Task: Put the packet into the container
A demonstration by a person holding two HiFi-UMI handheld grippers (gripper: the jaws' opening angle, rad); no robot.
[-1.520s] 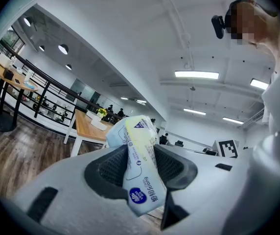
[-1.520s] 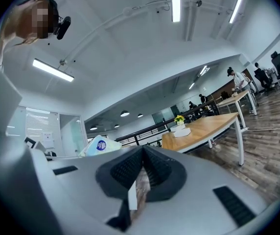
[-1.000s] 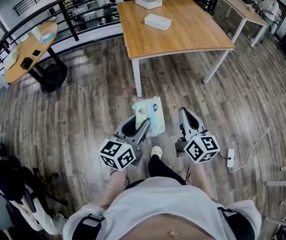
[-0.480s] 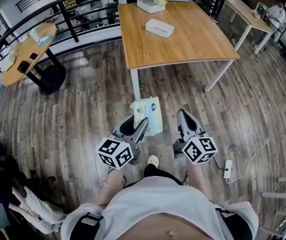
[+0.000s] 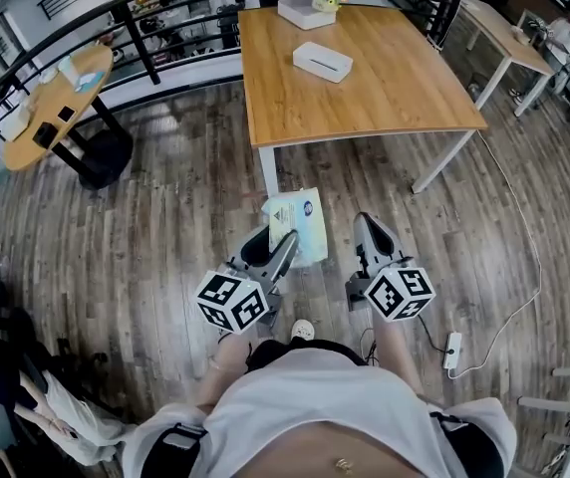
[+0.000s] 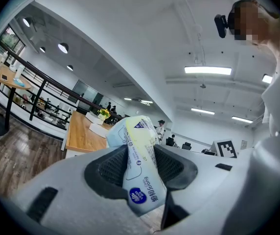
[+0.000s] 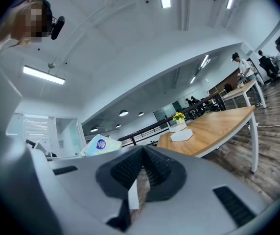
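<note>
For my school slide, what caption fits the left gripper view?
Left gripper shut on a pale blue-and-yellow packet, with a wooden table behind it.

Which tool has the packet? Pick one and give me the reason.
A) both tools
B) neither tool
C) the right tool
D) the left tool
D: the packet sits pinched between the pads of the left tool, while the right tool has its jaws together on nothing.

The pale blue and yellow packet (image 6: pixel 139 170) is thin, shiny plastic with crinkles. The grey left gripper (image 6: pixel 141 153) is smooth, dull plastic, and its dark pads (image 6: pixel 111 168) are bumpy like rubber. The big square desk (image 5: pixel 365 78) has a smooth light wood top. The brown floor (image 5: pixel 165 207) is streaky wood planks.
</note>
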